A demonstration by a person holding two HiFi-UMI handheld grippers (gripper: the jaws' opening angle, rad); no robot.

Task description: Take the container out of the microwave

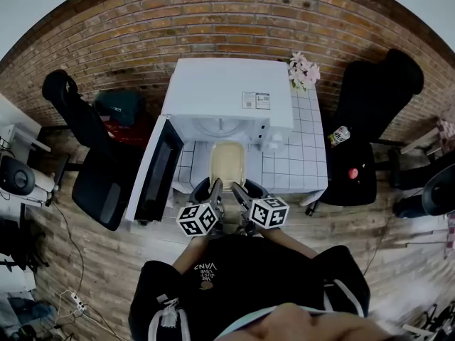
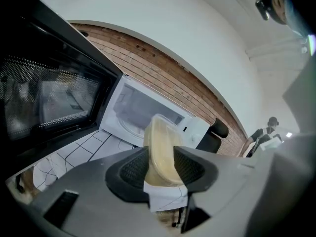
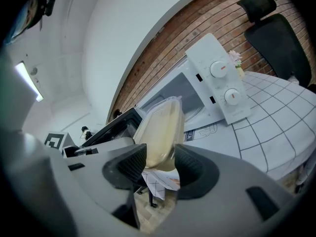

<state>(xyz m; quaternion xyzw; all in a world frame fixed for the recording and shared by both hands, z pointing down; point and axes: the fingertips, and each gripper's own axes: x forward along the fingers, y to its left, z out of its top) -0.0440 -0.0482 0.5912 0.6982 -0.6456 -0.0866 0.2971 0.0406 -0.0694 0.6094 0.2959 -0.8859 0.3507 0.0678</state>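
Note:
A clear plastic container (image 1: 227,163) with pale yellow contents lies lengthwise over the white tiled table (image 1: 302,155), just outside the mouth of the white microwave (image 1: 227,91). The microwave's black door (image 1: 158,170) hangs open to the left. My left gripper (image 1: 215,185) and right gripper (image 1: 237,188) are side by side at the container's near end. In the left gripper view the container (image 2: 160,152) sits between the pads of the left gripper (image 2: 162,169). The right gripper view shows the container (image 3: 160,132) pinched in the right gripper (image 3: 160,164). Whether it rests on the table is unclear.
Black office chairs stand left (image 1: 99,169) and right (image 1: 370,105) of the table. A bottle (image 1: 339,136) lies on the right chair. Pink flowers (image 1: 303,70) stand at the table's back right corner. A brick wall (image 1: 213,20) runs behind the microwave.

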